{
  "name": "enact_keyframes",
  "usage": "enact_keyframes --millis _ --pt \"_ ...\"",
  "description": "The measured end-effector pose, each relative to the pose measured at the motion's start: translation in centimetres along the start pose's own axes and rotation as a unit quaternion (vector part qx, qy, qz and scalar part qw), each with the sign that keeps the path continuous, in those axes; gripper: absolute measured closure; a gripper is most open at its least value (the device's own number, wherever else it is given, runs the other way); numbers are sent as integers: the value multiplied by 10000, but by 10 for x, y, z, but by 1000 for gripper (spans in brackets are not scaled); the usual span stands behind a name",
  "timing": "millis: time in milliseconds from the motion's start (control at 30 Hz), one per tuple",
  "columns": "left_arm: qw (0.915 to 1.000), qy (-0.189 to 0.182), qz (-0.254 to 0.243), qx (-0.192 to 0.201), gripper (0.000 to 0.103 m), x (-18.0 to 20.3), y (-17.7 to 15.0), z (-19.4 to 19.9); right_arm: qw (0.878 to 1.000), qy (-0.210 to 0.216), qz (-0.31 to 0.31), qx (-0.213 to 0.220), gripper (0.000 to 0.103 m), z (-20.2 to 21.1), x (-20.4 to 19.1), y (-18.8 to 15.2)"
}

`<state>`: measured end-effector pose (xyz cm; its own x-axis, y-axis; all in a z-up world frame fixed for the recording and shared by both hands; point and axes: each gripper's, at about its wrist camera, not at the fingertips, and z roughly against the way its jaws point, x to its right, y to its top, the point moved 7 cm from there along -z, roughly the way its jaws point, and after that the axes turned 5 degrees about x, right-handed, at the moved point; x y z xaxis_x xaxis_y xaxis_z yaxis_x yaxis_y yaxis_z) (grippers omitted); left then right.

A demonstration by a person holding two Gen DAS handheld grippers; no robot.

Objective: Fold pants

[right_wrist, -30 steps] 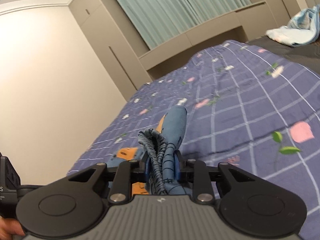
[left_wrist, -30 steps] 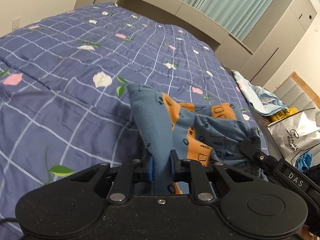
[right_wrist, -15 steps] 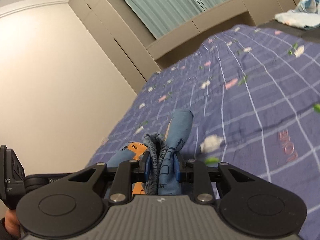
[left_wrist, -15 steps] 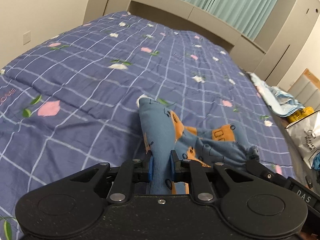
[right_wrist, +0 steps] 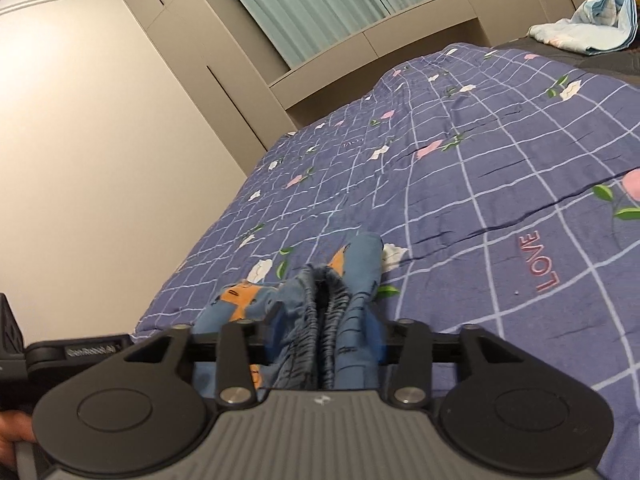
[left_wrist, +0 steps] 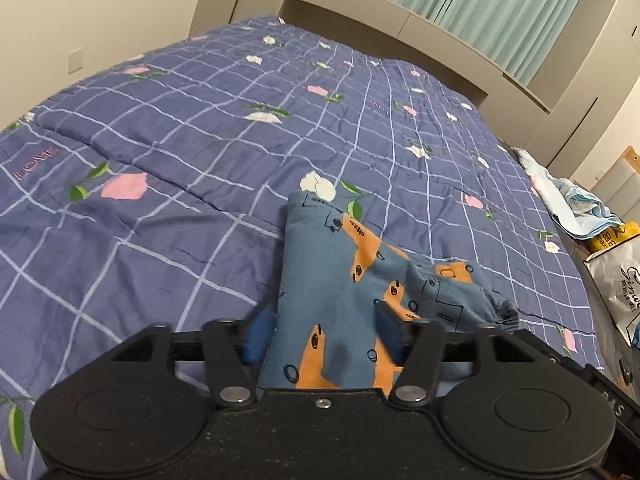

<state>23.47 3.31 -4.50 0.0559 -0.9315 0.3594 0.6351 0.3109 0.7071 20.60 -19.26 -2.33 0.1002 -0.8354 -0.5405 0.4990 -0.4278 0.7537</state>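
The left gripper [left_wrist: 326, 332] was opening, the folded pants [left_wrist: 352, 280] loose between its jaws. The right gripper [right_wrist: 328, 330] was opening likewise around the waistband [right_wrist: 320, 300] on the bed [right_wrist: 460, 184].

Both tools, left [left_wrist: 325, 334] & right [right_wrist: 328, 334], now opening, releasing pants [left_wrist: 360, 292].
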Motion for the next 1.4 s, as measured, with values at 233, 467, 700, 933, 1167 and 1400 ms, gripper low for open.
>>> enact_keyframes --millis 233,467,700,933,1167,1400 --pt "9995 146 -144 246 9 -4 -3 27 9978 -140 628 183 6 20 -9 -4" --pt "9961 307 -549 618 1 -6 -16 65 9908 -119 1264 464 0 49 -30 -9" --pt "9892 346 -1081 925 1 -4 -45 104 9807 -63 1888 507 0 81 -50 -26" --pt "9858 297 -1061 1268 1 -7 -74 134 9765 -43 2065 616 0 114 -61 -43" --pt "9795 290 -1146 1631 1 -3 -91 153 9712 -215 2209 862 0 139 -64 -57" --pt "9748 241 -1244 1834 1 2 -105 158 9679 -449 2222 1085 0 153 -53 -65"
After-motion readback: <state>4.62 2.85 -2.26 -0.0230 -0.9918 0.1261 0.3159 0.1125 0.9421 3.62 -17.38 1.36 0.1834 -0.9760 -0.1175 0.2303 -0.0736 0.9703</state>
